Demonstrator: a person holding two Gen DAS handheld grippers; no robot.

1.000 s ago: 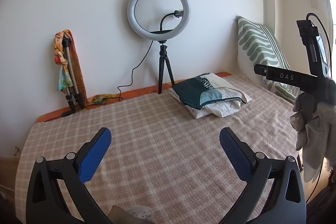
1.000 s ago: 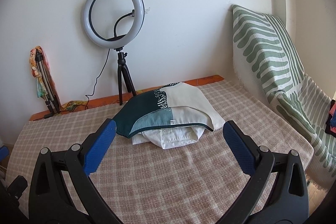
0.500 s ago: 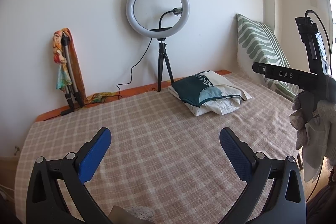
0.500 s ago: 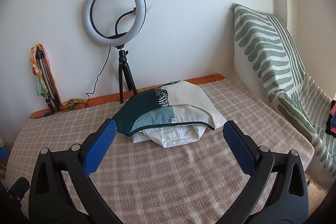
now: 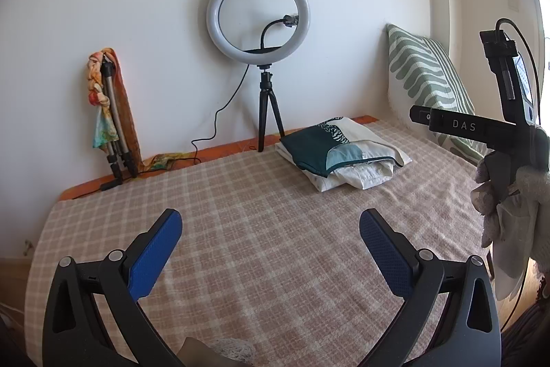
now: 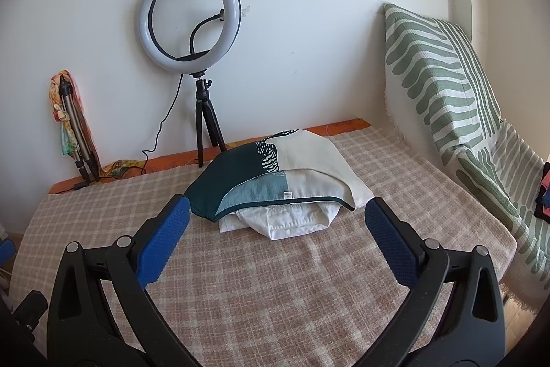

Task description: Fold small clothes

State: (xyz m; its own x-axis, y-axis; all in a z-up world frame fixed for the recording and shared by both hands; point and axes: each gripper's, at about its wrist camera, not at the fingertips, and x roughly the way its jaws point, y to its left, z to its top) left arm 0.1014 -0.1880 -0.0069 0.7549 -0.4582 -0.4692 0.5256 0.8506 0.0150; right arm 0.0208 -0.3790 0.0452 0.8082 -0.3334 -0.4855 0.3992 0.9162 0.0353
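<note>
Right wrist view is showing the right gripper [image 6: 273, 226] with jaws spread wide, holding nothing, hovering over the checked bedspread [image 6: 275, 291] just short of the stack of clothes [image 6: 278, 191] sitting at frame centre. Teal and cream top is lying on a white garment, both already looking folded. Left wrist view is showing the left gripper [image 5: 270, 236] also gaping and empty, low in frame, with the stack well apart at centre right. Ring light [image 6: 190, 23] on its tripod is standing just behind the stack, striped cushion [image 6: 443, 85] leaning at right. Risk, judging from here: jaws biting both layers at once and dragging the whole stack, undoing folds; bedspread getting pinched with the cloth; a far reach knocking the tripod over
</note>
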